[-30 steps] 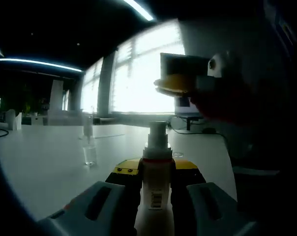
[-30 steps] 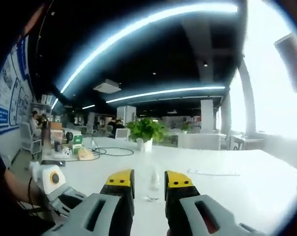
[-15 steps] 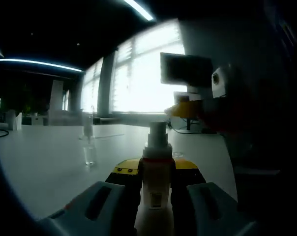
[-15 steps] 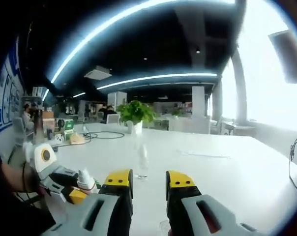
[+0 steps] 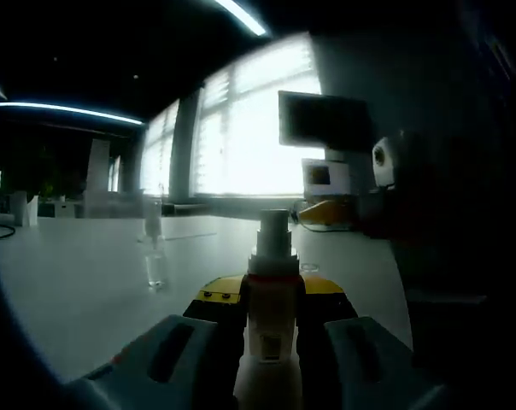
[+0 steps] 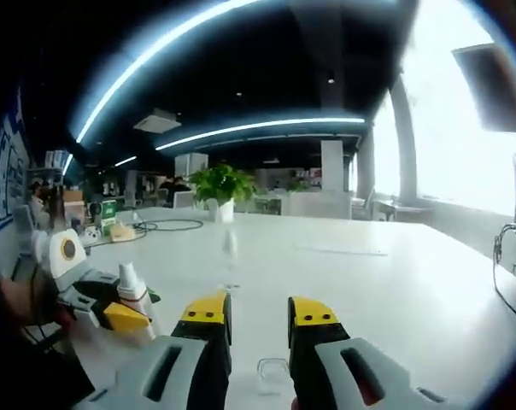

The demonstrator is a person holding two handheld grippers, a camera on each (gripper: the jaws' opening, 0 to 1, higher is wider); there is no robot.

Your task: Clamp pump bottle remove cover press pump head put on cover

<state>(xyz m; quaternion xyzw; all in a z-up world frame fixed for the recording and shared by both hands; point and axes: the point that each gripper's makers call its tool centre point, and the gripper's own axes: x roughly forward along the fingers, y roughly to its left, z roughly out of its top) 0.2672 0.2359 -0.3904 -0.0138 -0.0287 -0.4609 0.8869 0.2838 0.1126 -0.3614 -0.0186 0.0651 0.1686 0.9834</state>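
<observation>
A white pump bottle [image 5: 270, 320] stands upright between the jaws of my left gripper [image 5: 270, 337], which is shut on it. Its pump head [image 5: 273, 232] is bare. The small clear cover [image 5: 309, 268] lies on the white table just behind the bottle. My right gripper [image 5: 328, 210] hovers low over the table beyond it, on the right. In the right gripper view, my right gripper [image 6: 258, 318] is open and holds nothing. The cover [image 6: 272, 374] lies on the table below the gap. My left gripper [image 6: 113, 312] with the bottle [image 6: 130, 284] is at the left.
A slim clear bottle [image 5: 155, 256] stands on the table [image 5: 79, 282] to the left, also seen as the clear bottle [image 6: 230, 254] ahead. A monitor [image 5: 324, 121] and cables sit at the far right. A potted plant [image 6: 217, 190] stands at the back.
The right gripper has dropped lower and tilted down toward the table, bringing the cover and the left gripper with the bottle into its view. The left gripper and bottle have stayed still.
</observation>
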